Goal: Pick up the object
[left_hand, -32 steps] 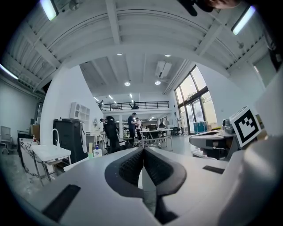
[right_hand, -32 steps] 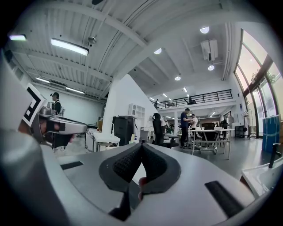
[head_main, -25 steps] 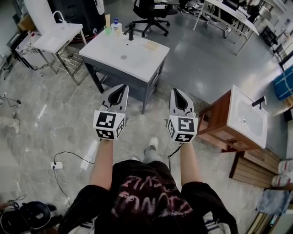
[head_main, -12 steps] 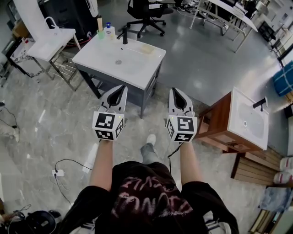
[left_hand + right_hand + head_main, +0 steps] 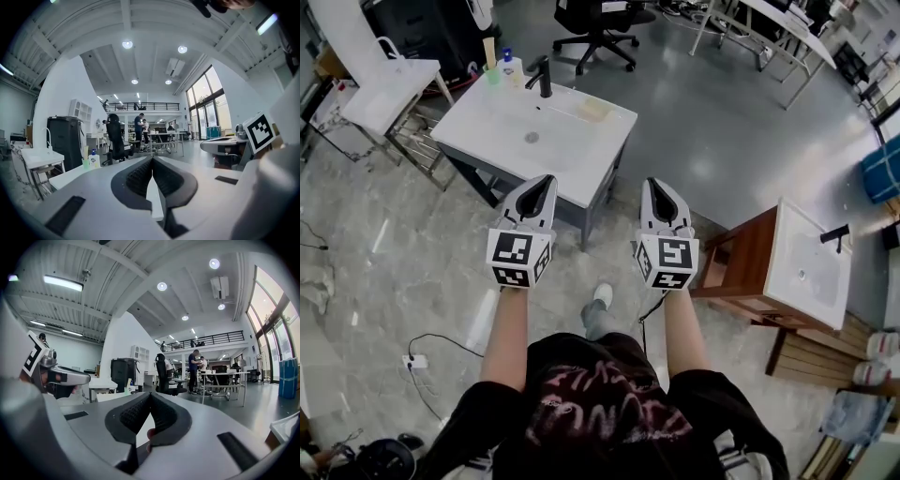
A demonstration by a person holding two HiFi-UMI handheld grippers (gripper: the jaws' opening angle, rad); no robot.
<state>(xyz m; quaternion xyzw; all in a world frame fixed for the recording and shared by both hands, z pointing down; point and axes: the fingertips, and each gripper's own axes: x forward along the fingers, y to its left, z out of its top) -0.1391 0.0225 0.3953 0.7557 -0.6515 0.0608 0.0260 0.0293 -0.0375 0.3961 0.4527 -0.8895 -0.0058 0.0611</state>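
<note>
Since a second ago the white basin desk point(image 5: 572, 155) has slid left and nearer in the head view, and the wooden basin unit point(image 5: 741, 267) has dropped lower; both tongs sit where they were, ahead of the chest. A third white basin on a frame point(image 5: 380, 94) stands at upper left, well apart. Left tongs point(image 5: 544, 180): jaws together, nothing between them. Right tongs point(image 5: 654, 184): jaws together too, empty, tips over the floor just short of the desk's near edge. On the desk's far rim, black faucet point(image 5: 543, 75), then pump bottle point(image 5: 512, 67) and green cup point(image 5: 493, 73) side by side. Toward the far right corner lies a pale yellow pad point(image 5: 593, 109), alone and flat. The task names no object; the pad is my best guess, cannot tell for sure. It looks like a sponge: light, soft, likely to squash and not slip or break. Best taken across its narrow width, with jaws brought low to the desk top, since it lies flat. Count: three basin units, two tongs, one faucet on this desk, one bottle, one cup, one pad.
</note>
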